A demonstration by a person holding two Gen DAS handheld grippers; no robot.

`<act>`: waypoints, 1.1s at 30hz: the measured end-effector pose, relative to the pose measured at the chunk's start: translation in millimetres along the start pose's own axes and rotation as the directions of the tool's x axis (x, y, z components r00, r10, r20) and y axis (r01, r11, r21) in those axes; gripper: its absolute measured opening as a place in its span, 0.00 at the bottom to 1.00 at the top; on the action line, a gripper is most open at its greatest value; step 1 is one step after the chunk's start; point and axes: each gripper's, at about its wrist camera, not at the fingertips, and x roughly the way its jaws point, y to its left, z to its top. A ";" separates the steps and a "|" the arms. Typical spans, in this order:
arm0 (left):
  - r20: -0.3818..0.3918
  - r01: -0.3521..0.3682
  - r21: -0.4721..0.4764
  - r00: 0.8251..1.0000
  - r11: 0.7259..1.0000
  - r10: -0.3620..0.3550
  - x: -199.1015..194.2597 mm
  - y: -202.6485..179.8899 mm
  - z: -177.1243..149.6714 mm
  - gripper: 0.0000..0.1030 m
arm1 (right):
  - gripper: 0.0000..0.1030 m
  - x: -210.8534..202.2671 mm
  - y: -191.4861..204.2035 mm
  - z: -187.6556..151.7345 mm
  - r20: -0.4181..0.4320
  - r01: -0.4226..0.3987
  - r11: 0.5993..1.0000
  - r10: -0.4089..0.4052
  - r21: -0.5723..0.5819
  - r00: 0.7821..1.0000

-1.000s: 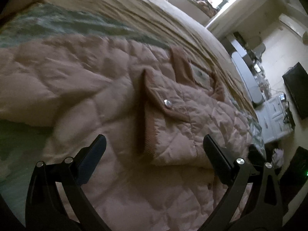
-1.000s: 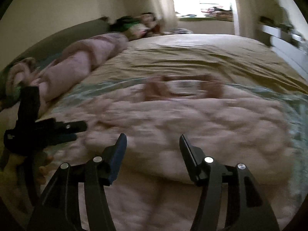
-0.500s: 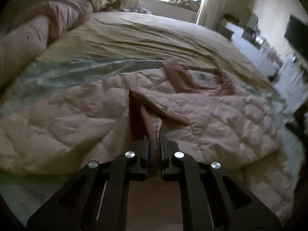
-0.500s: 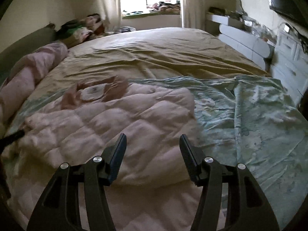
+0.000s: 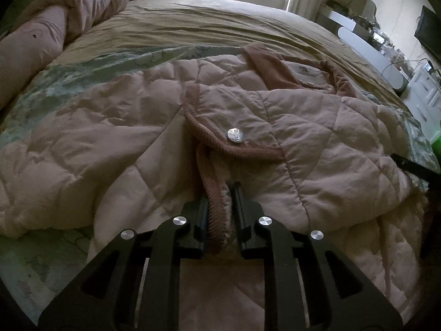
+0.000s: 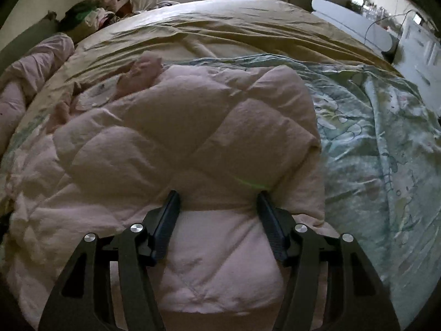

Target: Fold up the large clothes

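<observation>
**A:** Two grippers, one garment. Where does the quilted pink jacket (image 5: pixel 317 149) lie?

**B:** Spread across the pale green printed blanket (image 6: pixel 386 127), collar (image 5: pixel 264 66) pointing toward the window end of the bed, the bulk of it on the near side of that blanket. A rolled pink duvet (image 5: pixel 55 27) lies well to the left of the jacket.

**A:** And the left gripper (image 5: pixel 220 193)?

**B:** Closed narrow, pinching the ribbed corduroy trim (image 5: pixel 212 193) of the front edge, just below the silver snap button (image 5: pixel 235 135). The trim runs straight between the jaws.

**A:** The right gripper (image 6: pixel 217 195)?

**B:** Jaws wide apart, with nothing between them. The fingertips (image 6: pixel 172 201) rest against a puffy fold of the jacket, on the side nearest the green blanket, so it looks set to take hold but has not pinched anything.

**A:** So which step is this?

**B:** I judge it the start of a fold: one edge secured, the other hand lining up.

**A:** What does the next move need?

**B:** The right jaws must close on enough padding to grip, since thick quilting slips from a shallow bite. Then both hands should lift together and carry the panel over the jacket's middle, keeping the trim straight.
</observation>
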 end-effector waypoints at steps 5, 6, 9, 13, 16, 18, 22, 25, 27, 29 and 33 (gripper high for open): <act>-0.007 -0.021 0.015 1.000 1.000 0.021 -20.8 2.5 7.1 0.27 | 0.65 -28.9 12.6 -0.6 0.029 0.030 0.999 -0.029 -0.016 0.999; 0.004 -0.017 0.016 1.000 1.000 0.017 -28.6 4.8 7.9 0.31 | 0.71 -37.7 11.6 -0.3 0.051 0.010 1.000 -0.009 -0.011 0.999; 0.014 -0.024 0.010 1.000 1.000 0.024 -42.2 10.5 8.1 0.49 | 0.85 -69.1 14.4 -4.9 0.120 -0.006 1.000 0.008 -0.017 0.993; 0.043 -0.020 -0.012 0.999 1.000 0.020 -60.7 17.4 3.2 0.66 | 0.93 -98.8 22.3 -6.3 0.161 -0.033 0.999 0.038 -0.031 0.986; 0.062 -0.026 -0.031 0.998 0.999 0.028 -73.9 24.0 -1.2 0.85 | 0.93 -120.0 33.3 -6.2 0.190 -0.050 0.997 0.059 -0.052 0.980; 0.075 -0.038 -0.043 0.996 0.998 0.041 -82.8 28.9 -4.6 0.91 | 0.93 -131.4 43.3 -5.4 0.205 -0.063 0.996 0.075 -0.065 0.976; 0.098 -0.053 -0.064 0.993 0.997 0.059 -101.0 42.2 -11.6 0.91 | 0.93 -148.4 64.4 -6.0 0.224 -0.089 0.993 0.105 -0.080 0.969; 0.116 -0.063 -0.085 0.991 0.994 0.072 -114.3 55.9 -16.7 0.91 | 0.93 -157.0 81.7 -7.2 0.228 -0.117 0.989 0.136 -0.094 0.964; 0.122 -0.075 -0.102 0.989 0.992 0.087 -121.2 66.6 -19.7 0.91 | 0.93 -162.9 96.1 -8.4 0.234 -0.134 0.984 0.158 -0.113 0.959; 0.126 -0.089 -0.117 0.987 0.989 0.104 -126.4 76.0 -22.5 0.91 | 0.93 -167.6 111.0 -9.7 0.234 -0.159 0.978 0.188 -0.137 0.954; 0.140 -0.126 -0.163 0.979 0.979 0.149 -140.8 102.3 -31.0 0.91 | 0.93 -175.5 147.0 -12.7 0.230 -0.191 0.961 0.235 -0.200 0.944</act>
